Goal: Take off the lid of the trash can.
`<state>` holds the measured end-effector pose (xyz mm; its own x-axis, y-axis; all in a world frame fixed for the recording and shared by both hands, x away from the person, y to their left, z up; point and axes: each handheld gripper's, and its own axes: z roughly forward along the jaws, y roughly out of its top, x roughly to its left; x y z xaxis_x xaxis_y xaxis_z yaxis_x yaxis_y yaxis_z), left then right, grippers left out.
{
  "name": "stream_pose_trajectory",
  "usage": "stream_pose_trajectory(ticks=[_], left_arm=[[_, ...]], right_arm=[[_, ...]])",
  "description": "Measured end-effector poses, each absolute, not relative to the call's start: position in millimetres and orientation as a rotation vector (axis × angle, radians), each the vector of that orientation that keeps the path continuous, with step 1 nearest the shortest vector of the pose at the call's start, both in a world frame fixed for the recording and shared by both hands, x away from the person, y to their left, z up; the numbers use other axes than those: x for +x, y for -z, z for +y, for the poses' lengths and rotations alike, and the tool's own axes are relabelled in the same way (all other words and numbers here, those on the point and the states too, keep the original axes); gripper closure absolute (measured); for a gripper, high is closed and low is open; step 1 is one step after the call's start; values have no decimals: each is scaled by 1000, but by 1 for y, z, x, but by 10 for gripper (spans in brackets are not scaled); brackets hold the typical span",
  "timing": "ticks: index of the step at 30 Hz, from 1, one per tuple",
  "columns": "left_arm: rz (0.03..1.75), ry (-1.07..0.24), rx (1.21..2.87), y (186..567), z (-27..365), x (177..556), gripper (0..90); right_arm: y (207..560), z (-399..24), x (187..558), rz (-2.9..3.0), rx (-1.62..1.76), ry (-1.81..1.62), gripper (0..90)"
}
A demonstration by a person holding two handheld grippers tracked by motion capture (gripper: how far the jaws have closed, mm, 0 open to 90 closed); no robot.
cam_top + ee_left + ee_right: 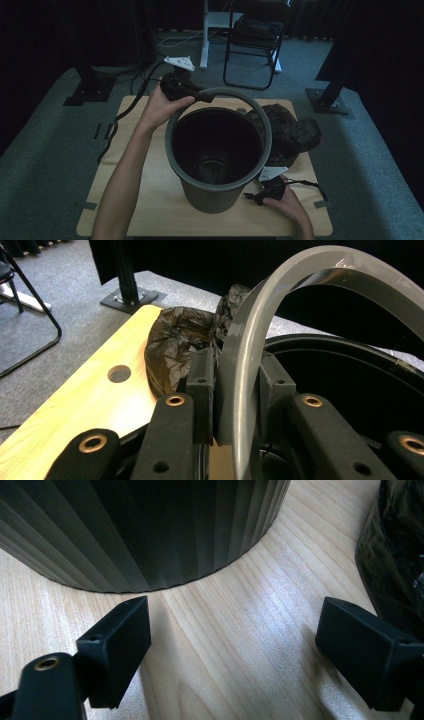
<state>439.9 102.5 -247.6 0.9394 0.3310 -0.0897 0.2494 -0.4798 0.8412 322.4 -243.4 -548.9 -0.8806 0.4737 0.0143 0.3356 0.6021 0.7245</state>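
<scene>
A pale wooden table (150, 210) stands on grey carpet in a dim room, with a black folding chair (252, 45) at the upper middle of the high view. Above the middle of that view, the left gripper (202, 96) is clenched on the grey ring (260, 117); in the left gripper view its two black pads press on either side of the grey band (240, 385), which arches up and off to the upper right. The ring sits tilted over the mouth of the dark ribbed waste bin (212, 195), which stands upright at the table's centre. At the lower right of the high view, the right gripper (252, 196) rests low on the table just beside the bin's base; in the right gripper view its jaws stand wide apart with only bare wood between them. A crumpled black plastic bag (292, 132) lies on the table right of the bin.
</scene>
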Motion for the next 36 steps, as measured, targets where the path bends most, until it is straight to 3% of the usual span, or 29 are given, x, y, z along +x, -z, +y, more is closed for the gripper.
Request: stream_pose_trajectory(ticks=[36], left_arm=[[429,-81,1975,232,147,433,735]], right_arm=[[549,-243,323,2646,670,-1139,141]])
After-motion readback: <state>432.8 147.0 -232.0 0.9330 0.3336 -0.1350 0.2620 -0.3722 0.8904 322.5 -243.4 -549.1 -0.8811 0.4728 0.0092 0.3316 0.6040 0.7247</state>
